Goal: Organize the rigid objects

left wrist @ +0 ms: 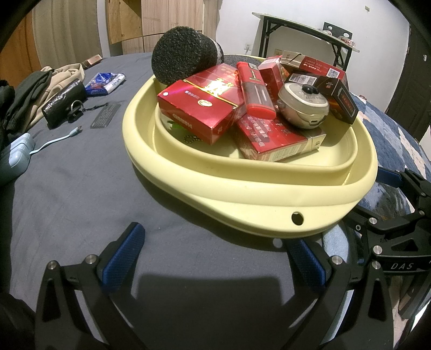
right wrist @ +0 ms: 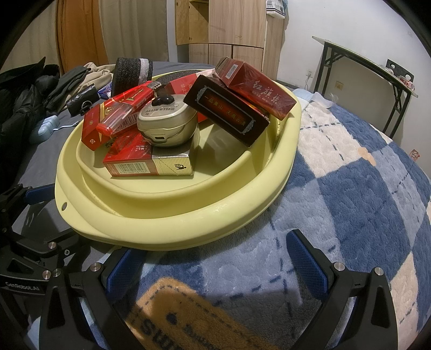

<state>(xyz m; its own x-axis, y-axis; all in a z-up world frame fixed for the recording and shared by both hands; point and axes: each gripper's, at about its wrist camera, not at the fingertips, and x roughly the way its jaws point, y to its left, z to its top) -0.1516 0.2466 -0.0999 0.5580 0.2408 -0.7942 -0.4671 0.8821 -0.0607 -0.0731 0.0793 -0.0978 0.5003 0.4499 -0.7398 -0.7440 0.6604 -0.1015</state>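
1. Both hand-held grippers, left hand-held gripper [left wrist: 215, 258] and right hand-held gripper [right wrist: 212, 266], are hovering wide and holding nothing, just short of the basin.
2. Sitting on the bed at 12 o'clock, the yellow basin [left wrist: 242, 193] is carrying piled cigarette packs [left wrist: 199, 107], a silver tin [left wrist: 303, 103] and a red lighter [left wrist: 256, 88].
3. Gathering is looking nearly finished; next would likely be gripping the rim.

Black hand-held gripper [left wrist: 215, 258], blue textured pads [left wrist: 122, 258], silver screws

Home bedroom: bed blanket [right wrist: 350, 188], clothes [left wrist: 29, 94], wooden wardrobe [right wrist: 231, 24].
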